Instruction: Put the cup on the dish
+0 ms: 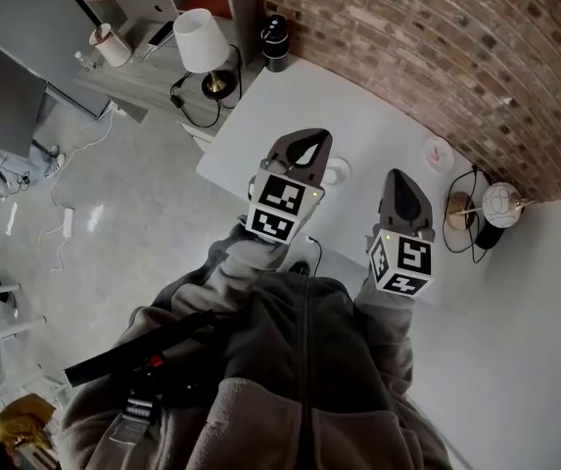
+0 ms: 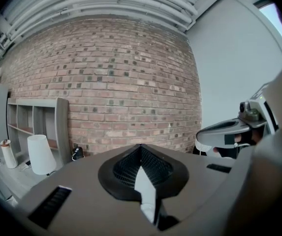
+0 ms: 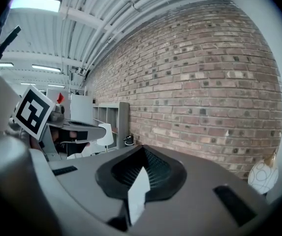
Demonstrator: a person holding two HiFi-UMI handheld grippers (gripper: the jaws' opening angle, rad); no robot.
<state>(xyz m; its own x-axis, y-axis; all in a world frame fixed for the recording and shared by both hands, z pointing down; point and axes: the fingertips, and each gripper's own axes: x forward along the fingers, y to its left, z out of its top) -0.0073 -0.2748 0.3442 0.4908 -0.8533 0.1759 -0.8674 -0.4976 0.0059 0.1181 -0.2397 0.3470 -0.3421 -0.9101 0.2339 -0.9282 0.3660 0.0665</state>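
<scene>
Left tool [image 1: 307, 140] hung mid-frame over the white tabletop [image 1: 260, 125], jaws closed, empty. White dish [image 1: 339, 172] peeked out just right of it. Right tool [image 1: 398, 179] was closed and empty as well. Pinkish cup [image 1: 439, 154] sat further right, near the brick wall [image 1: 407, 47].

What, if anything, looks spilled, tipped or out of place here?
Nothing stands out. The white table shows no spill, the white lamp stands upright, and the left gripper and right gripper are shut and empty.
</scene>
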